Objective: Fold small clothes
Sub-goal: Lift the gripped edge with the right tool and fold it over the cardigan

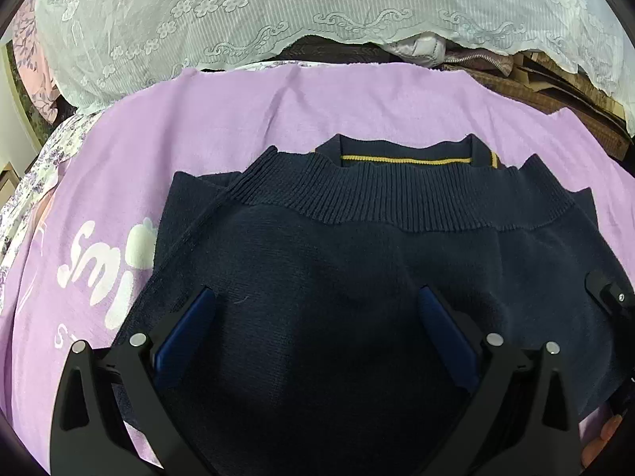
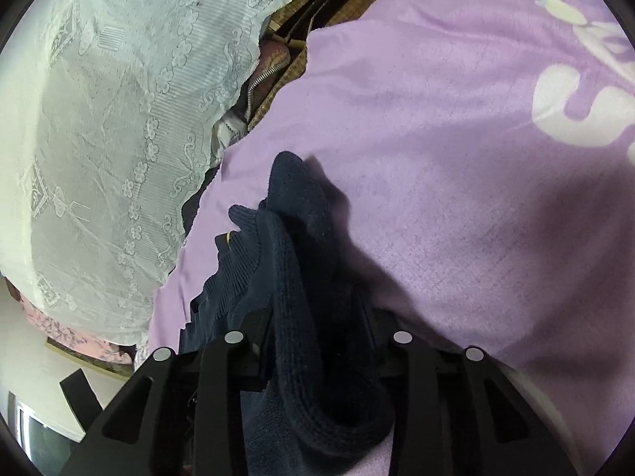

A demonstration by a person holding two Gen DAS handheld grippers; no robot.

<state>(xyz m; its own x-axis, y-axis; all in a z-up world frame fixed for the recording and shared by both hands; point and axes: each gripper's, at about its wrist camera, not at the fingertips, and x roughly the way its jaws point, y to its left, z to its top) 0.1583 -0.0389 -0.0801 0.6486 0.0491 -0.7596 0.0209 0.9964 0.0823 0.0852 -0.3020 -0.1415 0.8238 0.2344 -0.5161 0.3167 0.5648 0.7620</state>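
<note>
A small navy knit sweater (image 1: 357,246) lies folded on a purple blanket (image 1: 246,119), its ribbed hem doubled up to the collar with a yellow stripe (image 1: 405,158). My left gripper (image 1: 315,305) is open, its blue pads (image 1: 186,337) spread just above the sweater's near part. My right gripper (image 2: 317,317) is shut on a thick fold of the sweater (image 2: 301,238) at its right edge, the fabric bunched between the jaws. Part of the right gripper shows at the right edge of the left wrist view (image 1: 611,297).
White lace cloth (image 1: 278,12) hangs over piled things behind the blanket, also at left in the right wrist view (image 2: 99,139). Brown fabric and a zipper (image 2: 270,75) lie at the blanket's far edge. White print marks the purple blanket (image 2: 476,158). Flowered bedding (image 1: 47,158) lies left.
</note>
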